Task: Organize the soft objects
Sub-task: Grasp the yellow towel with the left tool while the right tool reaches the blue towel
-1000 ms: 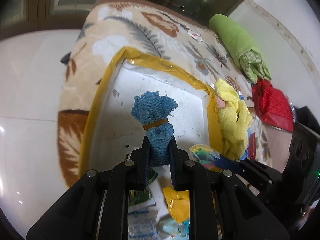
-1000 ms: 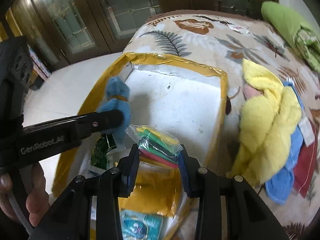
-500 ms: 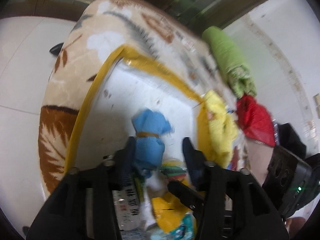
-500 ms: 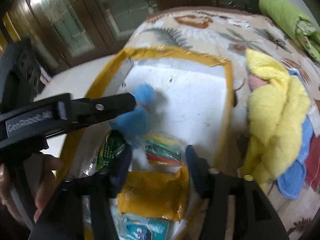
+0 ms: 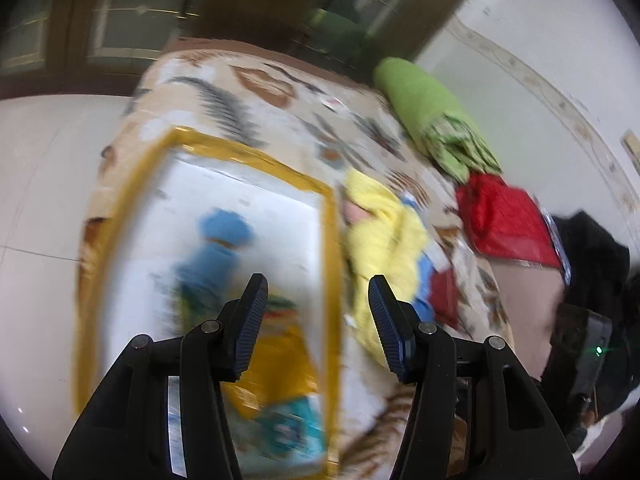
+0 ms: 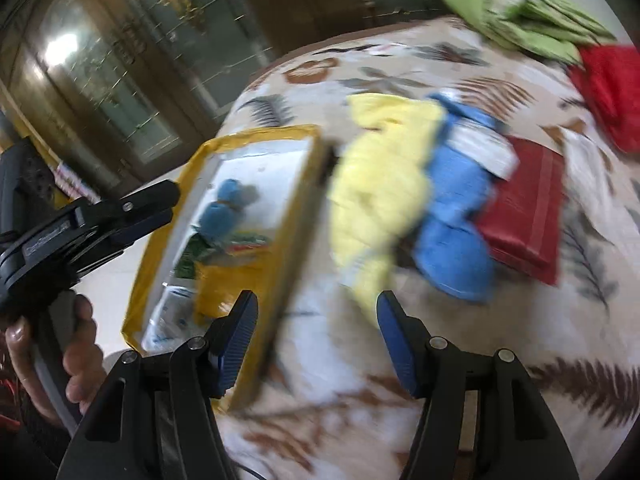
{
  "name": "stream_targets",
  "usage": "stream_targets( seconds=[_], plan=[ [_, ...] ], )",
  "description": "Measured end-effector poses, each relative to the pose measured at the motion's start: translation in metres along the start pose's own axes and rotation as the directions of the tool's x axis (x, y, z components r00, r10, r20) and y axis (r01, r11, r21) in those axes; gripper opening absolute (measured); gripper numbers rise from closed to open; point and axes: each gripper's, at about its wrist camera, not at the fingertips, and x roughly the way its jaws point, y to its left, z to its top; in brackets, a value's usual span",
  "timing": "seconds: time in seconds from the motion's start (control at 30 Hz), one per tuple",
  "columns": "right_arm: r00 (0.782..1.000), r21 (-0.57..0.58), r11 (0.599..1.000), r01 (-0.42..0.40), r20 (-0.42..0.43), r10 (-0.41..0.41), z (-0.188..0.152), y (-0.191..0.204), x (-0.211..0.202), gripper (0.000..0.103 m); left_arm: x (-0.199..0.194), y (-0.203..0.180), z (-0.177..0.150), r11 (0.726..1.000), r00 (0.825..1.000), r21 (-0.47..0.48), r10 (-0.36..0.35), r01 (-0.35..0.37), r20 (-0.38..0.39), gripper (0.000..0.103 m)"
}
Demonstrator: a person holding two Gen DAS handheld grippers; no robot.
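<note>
Leaf-patterned bed, yellow-rimmed box, yellow towel, green blanket

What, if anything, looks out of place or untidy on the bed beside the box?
The yellow cloth and blue cloth lie crumpled in a loose heap on the bedspread, outside the yellow-rimmed box that already holds the tied blue bundle. Nothing looks spilled or damaged.

Quick count of what was on the leaf-print blanket: one white box with yellow-taped rim, holding one tied blue cloth bundle plus a few blurry packets I couldn't count. Right of the box: one yellow towel, one blue towel, one flat red item. Upper right: one green rolled blanket, one red quilted piece.
</note>
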Motion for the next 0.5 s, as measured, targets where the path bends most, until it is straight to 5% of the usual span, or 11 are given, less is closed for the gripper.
stream_targets(
  seconds=[0.5],
  plan=[
    [1.0, 0.149, 0.989, -0.02, 0.005, 0.019, -0.011, -0.086, -0.028, 0.062, 0.108, -0.114, 0.009, 0.976, 0.981, 0.196, 0.12, -0.09, -0.151, 0.053]
  ],
)
